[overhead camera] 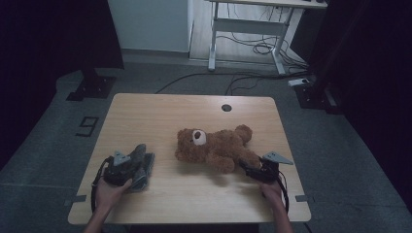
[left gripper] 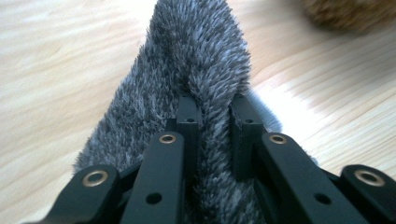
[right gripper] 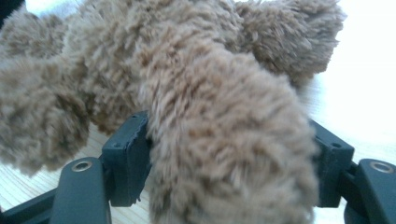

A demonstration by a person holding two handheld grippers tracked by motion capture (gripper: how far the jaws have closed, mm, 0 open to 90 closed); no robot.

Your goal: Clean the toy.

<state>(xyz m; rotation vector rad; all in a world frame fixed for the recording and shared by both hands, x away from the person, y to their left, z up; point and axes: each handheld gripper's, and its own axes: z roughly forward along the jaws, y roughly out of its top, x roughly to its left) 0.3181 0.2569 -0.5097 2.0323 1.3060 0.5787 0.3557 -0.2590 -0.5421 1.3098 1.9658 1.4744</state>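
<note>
A brown teddy bear (overhead camera: 214,145) lies on its side in the middle of the wooden table (overhead camera: 160,111), head to the left. My right gripper (overhead camera: 245,167) stands at the bear's lower leg (right gripper: 224,140); the leg lies loose and puffy between the open jaws (right gripper: 229,154). A grey furry cloth (overhead camera: 142,162) rests near the table's front left. My left gripper (overhead camera: 130,166) is shut on a raised fold of that cloth (left gripper: 196,60), with the fur pinched between its two black jaws (left gripper: 216,109).
A round cable hole (overhead camera: 226,107) sits near the table's far edge. Behind the table stand a white desk frame (overhead camera: 243,29) with cables on the floor and a black stand base (overhead camera: 92,87) at the left. Bare wood lies between cloth and bear.
</note>
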